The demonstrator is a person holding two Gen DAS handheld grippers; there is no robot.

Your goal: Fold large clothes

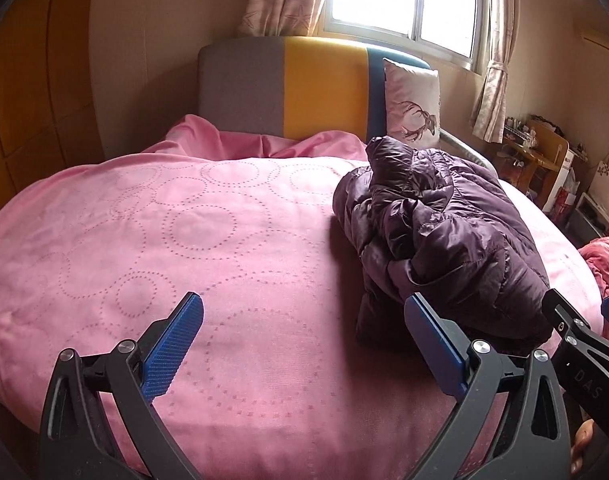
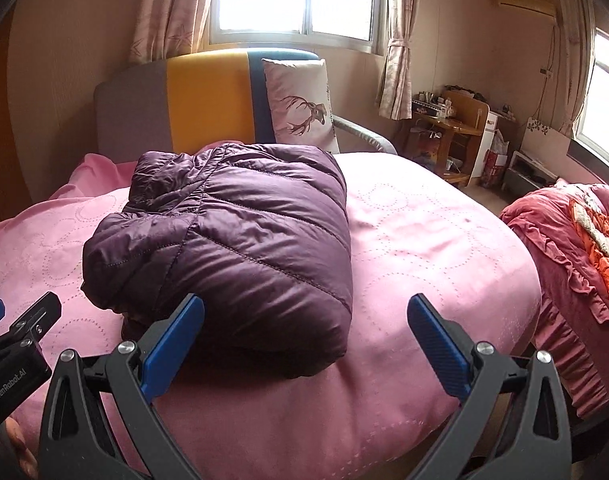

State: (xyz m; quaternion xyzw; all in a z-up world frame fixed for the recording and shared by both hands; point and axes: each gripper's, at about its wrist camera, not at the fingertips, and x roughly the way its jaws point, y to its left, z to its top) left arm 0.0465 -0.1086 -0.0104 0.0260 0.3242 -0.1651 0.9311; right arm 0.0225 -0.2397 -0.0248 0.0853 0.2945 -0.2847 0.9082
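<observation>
A pink duvet (image 2: pixel 424 240) is covering the bed. One purple down jacket (image 2: pixel 232 240) is lying on it, bundled, its long axis running toward the headboard (image 2: pixel 204 96). You are holding your left gripper (image 1: pixel 304 344) and right gripper (image 2: pixel 304 344) low at its near end, both spread wide, gripping nothing. One deer pillow (image 2: pixel 300 104) is leaning behind.

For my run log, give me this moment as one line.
jacket: folded bundle on pink bed | left gripper: open, empty | right gripper: open, empty
</observation>
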